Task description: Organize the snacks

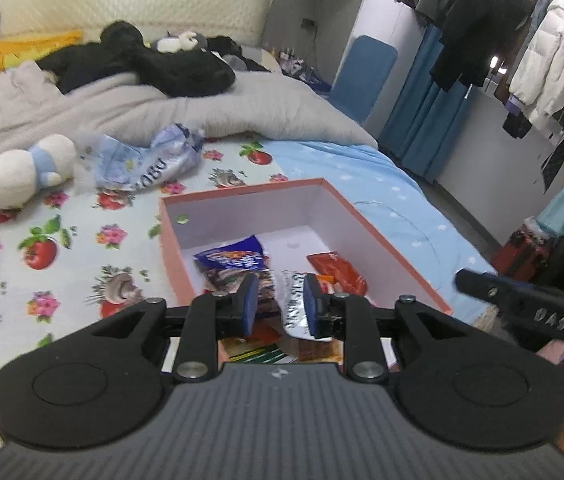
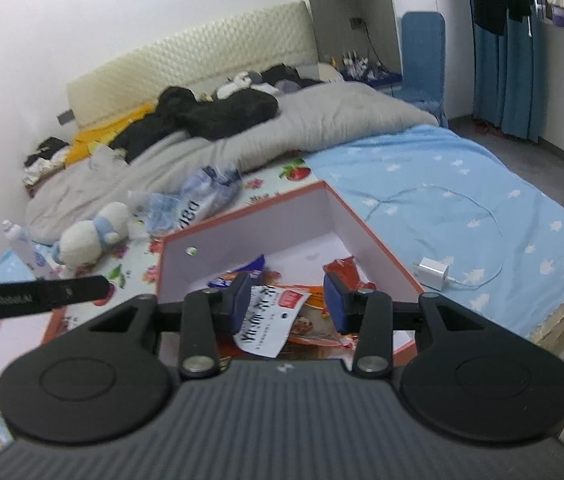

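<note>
- Left wrist view: I can read "DAS" embossed on the black arm of my right gripper where it pokes in from the right edge; a crumpled blue-and-white bag on the bed sheet shows letters like "DBD", seen reversed.
- Right wrist view: the other gripper's arm at the left edge carries "GenRobot.AI"; a white packet in the box has bold black Chinese writing and a red label that I cannot read.
- My left gripper is released, jaws parted a little with nothing clamped; a silvery packet lies beneath the gap.
- My right gripper is also released, jaws parted a bit wider, hanging over the white packet without pressing it.
- Snacks sit in the near end of the pink box on the bed: a blue packet by the left wall, a red packet towards the right.
- White packet's long axis runs roughly from the camera towards the box's far end, tilted slightly right.
</note>
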Demonstrator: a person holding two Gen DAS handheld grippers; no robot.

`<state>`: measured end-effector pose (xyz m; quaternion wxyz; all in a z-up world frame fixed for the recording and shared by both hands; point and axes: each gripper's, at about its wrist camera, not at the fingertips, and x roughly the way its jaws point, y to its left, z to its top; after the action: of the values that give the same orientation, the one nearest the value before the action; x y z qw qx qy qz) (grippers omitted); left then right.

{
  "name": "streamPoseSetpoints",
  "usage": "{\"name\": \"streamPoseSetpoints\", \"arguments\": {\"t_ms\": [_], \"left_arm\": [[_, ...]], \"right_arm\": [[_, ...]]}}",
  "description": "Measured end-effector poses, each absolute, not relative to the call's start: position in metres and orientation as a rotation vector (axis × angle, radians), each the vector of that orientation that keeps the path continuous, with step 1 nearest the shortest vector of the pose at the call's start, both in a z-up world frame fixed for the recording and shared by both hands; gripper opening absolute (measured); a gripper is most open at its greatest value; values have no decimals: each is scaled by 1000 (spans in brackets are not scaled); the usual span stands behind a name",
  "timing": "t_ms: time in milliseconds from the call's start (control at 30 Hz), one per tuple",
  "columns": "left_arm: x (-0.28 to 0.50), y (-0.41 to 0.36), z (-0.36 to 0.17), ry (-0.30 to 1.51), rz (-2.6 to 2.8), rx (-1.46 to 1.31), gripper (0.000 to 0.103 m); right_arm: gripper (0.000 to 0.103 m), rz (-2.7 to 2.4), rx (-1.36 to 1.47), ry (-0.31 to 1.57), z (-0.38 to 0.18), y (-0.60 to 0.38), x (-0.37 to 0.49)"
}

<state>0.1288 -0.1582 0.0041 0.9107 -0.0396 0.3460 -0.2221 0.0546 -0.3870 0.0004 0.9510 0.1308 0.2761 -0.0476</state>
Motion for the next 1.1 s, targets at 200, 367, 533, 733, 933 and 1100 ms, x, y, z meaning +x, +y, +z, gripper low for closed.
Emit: {"name": "streamPoseSetpoints", "arguments": {"t_ms": [200,367,533,733,933,1100], "left_arm": [[97,-144,1,712,-458,-88,36],[81,-138,1,708,-455,-91,37],[79,-134,4,692,-452,-91,37],[87,-130,-2,677,-425,-89,42],[115,-108,-32,664,-348,-84,45],[149,-83,-81,697,-275,-87,47]], "right_arm": [[43,-88,266,544,1,-376,30],[43,-89,258,553,-6,-368,12],[43,-95,280,560,-11,-370,9],[43,-115,261,546,-15,-369,9],[43,-127,253,585,-38,-365,20],[43,-118,251,612,-53,-354,26]]}}
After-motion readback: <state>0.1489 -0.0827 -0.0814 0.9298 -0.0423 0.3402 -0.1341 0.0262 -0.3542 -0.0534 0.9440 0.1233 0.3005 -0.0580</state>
